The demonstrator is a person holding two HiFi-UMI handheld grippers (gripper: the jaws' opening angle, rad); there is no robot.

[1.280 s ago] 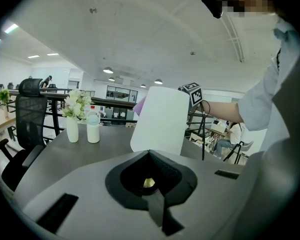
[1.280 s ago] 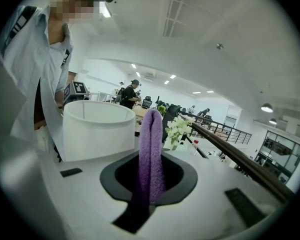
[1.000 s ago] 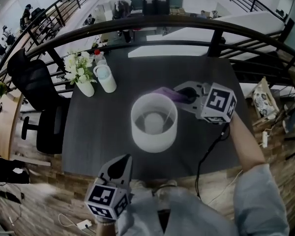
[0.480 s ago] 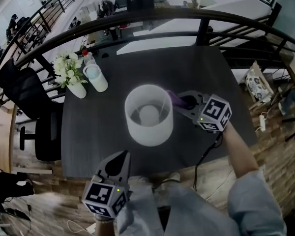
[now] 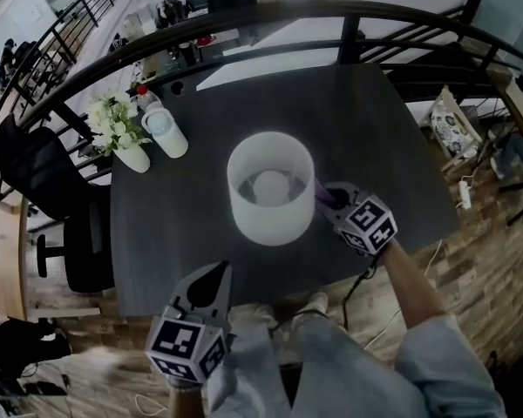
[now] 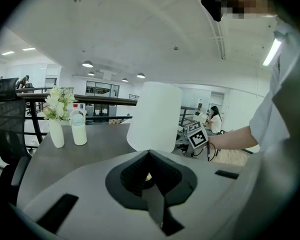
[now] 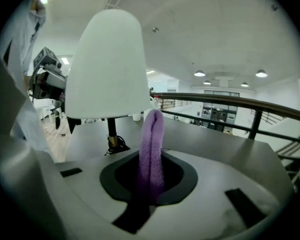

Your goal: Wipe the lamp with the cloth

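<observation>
- Left tool (image 5: pixel 211 279): jaws together, nothing between them. It is held low, off the near edge of the tabletop (image 5: pixel 166 251), and points ahead towards the lamp (image 5: pixel 270 190). It looks idle.
- Lamp: stands mid-tabletop, ahead and to the right of the left tool and well apart from it. It sits immediately left of the right tool (image 5: pixel 325 197). The shade is white, and the bulb is visible down through its open top.
- Right tool: jaws clamped on the cloth (image 7: pixel 151 149), a purple fold that stands out past the tips.
- Cloth: at the shade's right flank, near the lower rim. The fold's tip is just beside the shade; contact is not confirmed from either view.
- Progress (judgement): the cloth is gripped and brought to the lamp, so wiping is starting or under way on the right flank. How much of the shade has been covered cannot be read. The other sides, the stem and the base are probably left to do.
- Right arm pose: the forearm reaches in from the near right. The tool is roughly level, jaws aimed left at the shade.
</observation>
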